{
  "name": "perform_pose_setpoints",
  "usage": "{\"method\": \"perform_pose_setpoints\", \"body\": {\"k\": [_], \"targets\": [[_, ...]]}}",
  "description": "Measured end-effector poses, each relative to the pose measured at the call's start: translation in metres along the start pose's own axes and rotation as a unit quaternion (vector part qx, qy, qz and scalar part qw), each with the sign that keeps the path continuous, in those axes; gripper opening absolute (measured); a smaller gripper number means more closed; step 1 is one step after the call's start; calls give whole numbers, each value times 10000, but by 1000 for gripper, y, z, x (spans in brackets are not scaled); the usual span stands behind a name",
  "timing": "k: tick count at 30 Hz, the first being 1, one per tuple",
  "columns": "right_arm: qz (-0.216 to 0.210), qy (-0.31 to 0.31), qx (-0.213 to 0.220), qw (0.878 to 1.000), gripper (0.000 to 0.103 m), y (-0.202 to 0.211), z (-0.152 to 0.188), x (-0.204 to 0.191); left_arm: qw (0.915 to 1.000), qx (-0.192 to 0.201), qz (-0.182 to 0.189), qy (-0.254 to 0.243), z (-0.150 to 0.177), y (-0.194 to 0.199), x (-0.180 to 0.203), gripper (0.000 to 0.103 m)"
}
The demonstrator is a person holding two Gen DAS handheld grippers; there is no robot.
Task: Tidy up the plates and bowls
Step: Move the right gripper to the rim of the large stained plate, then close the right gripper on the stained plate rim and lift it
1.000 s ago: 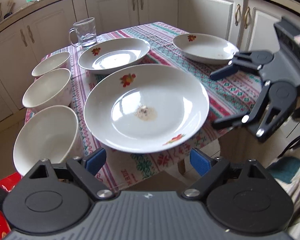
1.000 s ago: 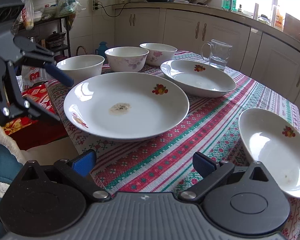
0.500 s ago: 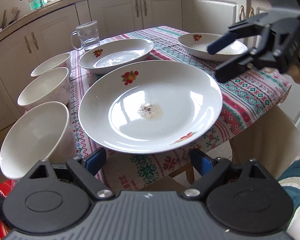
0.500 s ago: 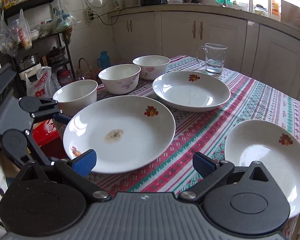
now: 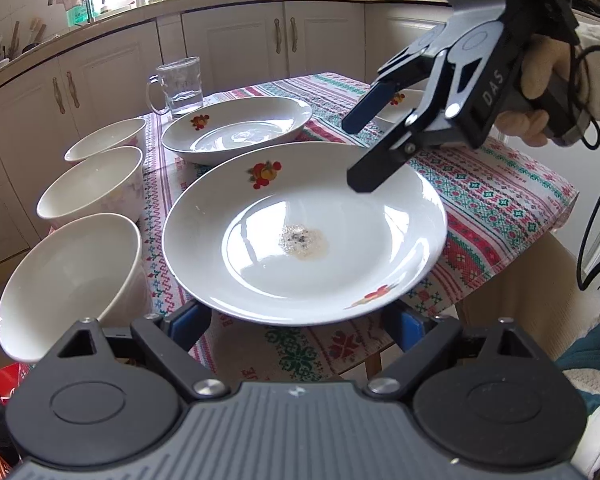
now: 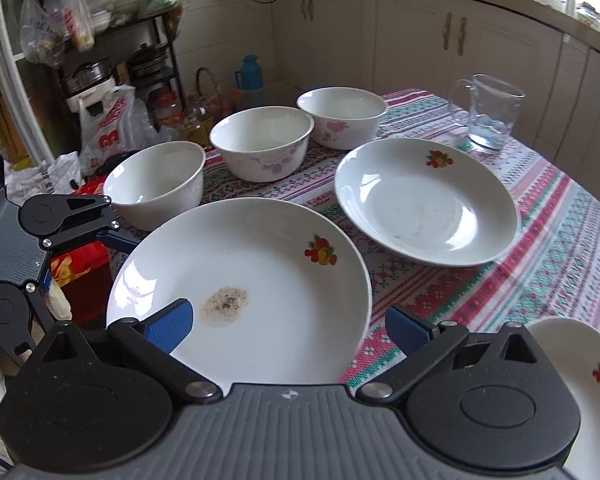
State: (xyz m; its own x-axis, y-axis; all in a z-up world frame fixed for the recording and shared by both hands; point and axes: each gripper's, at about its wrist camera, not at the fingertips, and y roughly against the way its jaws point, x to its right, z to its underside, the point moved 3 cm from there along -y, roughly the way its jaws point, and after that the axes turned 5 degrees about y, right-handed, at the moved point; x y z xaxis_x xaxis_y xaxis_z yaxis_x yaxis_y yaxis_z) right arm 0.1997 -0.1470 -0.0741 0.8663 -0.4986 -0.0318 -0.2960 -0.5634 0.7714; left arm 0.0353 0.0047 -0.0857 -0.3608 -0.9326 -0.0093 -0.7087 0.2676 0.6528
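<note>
Glazed ceramic, stiff, slick, breakable. Big plate (image 5: pixel 304 232) w/ food smear: tabletop (image 5: pixel 512 200) near edge; take by rim. My left tool (image 5: pixel 296 326) spread below rim, right tool (image 6: pixel 288 328) spread above. Bowls (image 6: pixel 262 142) lighter, alongside.

Right gripper (image 5: pixel 360 152): black linkage, silver screws, blue pads, white "DAS" lettering, black cable. Left gripper (image 5: pixel 300 320): same black build, ribbed grey housing, 2 blue pads.

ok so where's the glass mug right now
The glass mug stands at the table's far end, just beyond the second plate and right of the farthest bowl in the right wrist view.
</note>
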Motion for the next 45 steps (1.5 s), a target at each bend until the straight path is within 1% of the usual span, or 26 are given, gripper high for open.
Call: {"method": "perform_pose_setpoints", "body": {"k": [4,6,9,13,16,25,31,35,45], "targets": [[-244,102,-146,9995,103,-12,-4,3,10000,15,-57,31,0,0,2,93],[-276,177,-180,9993,103,-15,-6,5,10000,19,-85,44,0,1,3,93],[-457,133,-218,9986,103,-20,-8,13,9999,10,-110,55,0,0,4,93],[-556,103,-347,9978,103,-32,-9,21,9999,-5,-122,63,-1,0,4,93],[-799,37,-333,9962,103,-38,-11,24,9999,-19,-133,53,-2,-1,5,93],[-1019,-125,-373,9940,103,-42,-13,30,9999,-56,-96,62,-4,-3,4,94],[-947,-155,-443,9944,103,-56,-14,27,9999,-92,-73,69,-6,-5,4,95],[-979,-307,-462,9936,103,-54,-13,30,9999,-118,-14,38,-8,-6,4,95],[-767,-445,-463,9950,103,-43,-10,31,9997,-208,157,-42,-16,-11,6,94]]}}
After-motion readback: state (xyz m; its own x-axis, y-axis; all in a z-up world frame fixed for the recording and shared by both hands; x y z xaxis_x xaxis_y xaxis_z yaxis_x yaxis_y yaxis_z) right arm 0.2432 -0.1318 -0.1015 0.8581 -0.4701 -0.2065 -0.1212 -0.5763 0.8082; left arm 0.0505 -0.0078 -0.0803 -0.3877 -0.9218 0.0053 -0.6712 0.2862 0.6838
